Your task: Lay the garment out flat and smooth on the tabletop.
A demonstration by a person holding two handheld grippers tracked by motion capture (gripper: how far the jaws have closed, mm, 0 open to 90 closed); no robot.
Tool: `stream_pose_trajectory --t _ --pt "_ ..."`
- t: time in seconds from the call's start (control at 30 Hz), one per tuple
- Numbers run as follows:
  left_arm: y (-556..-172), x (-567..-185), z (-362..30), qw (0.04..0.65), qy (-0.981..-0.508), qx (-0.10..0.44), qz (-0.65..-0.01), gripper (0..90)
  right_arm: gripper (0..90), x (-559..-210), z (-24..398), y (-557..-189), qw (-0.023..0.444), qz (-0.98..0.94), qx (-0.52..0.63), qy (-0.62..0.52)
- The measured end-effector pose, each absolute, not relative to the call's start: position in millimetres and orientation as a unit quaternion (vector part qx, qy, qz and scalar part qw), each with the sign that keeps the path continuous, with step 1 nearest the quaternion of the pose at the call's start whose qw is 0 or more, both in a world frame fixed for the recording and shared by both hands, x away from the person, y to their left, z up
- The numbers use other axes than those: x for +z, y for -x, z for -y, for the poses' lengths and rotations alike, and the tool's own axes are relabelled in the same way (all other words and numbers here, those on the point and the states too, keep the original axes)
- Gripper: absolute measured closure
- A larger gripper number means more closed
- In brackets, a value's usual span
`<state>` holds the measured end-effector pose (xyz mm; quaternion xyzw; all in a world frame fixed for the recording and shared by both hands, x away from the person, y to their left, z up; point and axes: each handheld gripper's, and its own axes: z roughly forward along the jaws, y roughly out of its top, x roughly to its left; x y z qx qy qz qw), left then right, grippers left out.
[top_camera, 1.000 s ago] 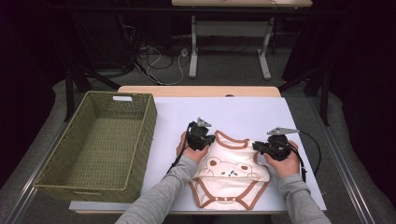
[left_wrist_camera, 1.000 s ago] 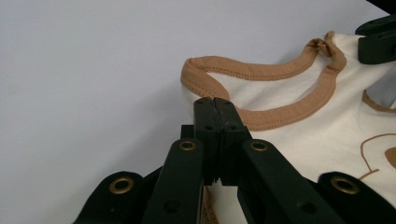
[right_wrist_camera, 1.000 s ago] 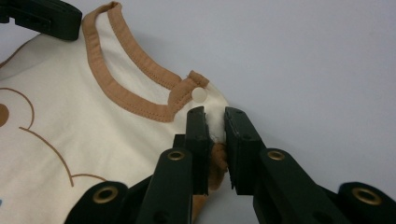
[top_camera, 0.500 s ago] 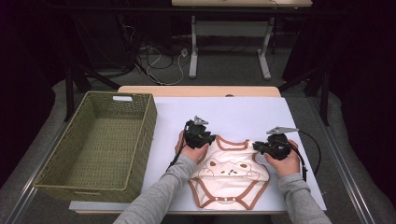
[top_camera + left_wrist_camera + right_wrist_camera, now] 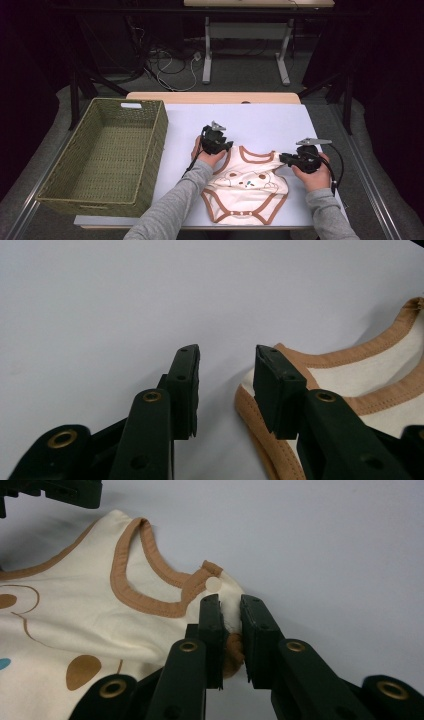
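Between right gripper [image 5: 230, 611] jaws: shoulder of baby bodysuit [image 5: 246, 189], clamped; garment flat on white table [image 5: 260, 120]. Left gripper [image 5: 226, 362] has just been opening, nothing between jaws. Step: folding prob; next, regrip left shoulder.

A white-topped table [image 5: 260, 120] with a wooden far edge stands on grey floor [image 5: 240, 75]. Beyond the table, a second table's white legs [image 5: 207, 50] rise into darkness, with loose cables [image 5: 170, 67] lying on the floor left of them. Black drapes [image 5: 390, 75] close in right of the table.
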<state>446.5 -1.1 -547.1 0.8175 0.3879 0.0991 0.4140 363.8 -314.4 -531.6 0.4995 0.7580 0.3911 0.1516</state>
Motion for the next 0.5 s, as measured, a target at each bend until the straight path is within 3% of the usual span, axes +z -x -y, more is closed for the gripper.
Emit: stream_pose_trajectory --t 0.5 --pt "-452 -561 14 0.393 -0.836 0.078 -0.376 65.0 80.4 -531 318 -360 0.157 -0.756 0.388 -0.503"
